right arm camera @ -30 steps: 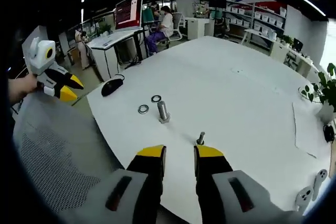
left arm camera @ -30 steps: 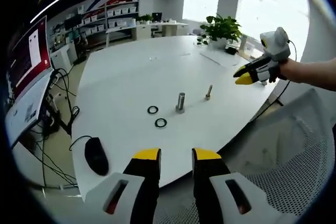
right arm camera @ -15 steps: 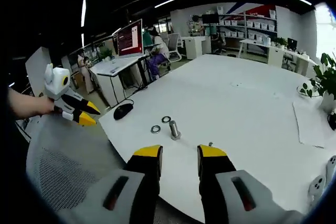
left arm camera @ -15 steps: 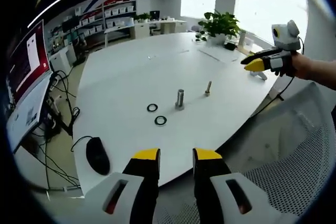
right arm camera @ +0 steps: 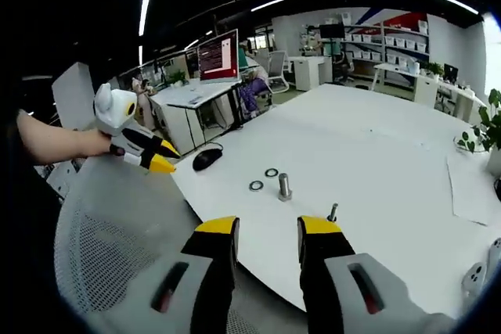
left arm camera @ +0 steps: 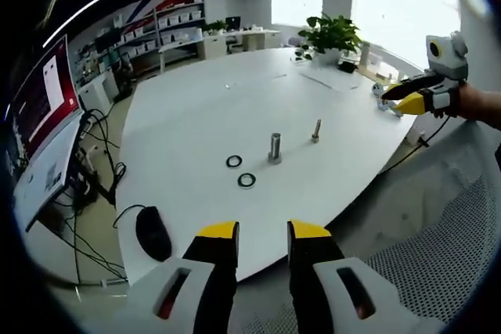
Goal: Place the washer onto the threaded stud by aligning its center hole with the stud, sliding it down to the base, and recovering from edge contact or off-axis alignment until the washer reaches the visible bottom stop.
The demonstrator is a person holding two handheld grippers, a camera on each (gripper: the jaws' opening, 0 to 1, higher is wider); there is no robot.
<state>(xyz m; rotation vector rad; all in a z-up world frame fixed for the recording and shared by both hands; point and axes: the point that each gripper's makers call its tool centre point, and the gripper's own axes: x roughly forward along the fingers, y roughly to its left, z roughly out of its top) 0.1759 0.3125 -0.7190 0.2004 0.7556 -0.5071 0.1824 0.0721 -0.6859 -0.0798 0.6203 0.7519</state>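
Both grippers hang off the table's near edge, above a mesh chair. The left gripper has its jaws spread with nothing between them, and so does the right gripper. Further out on the white table a black mouse lies near the edge. Beyond it two washers lie flat just beside an upright metal cylinder, with the threaded stud standing near it. A potted plant sits at the far end.
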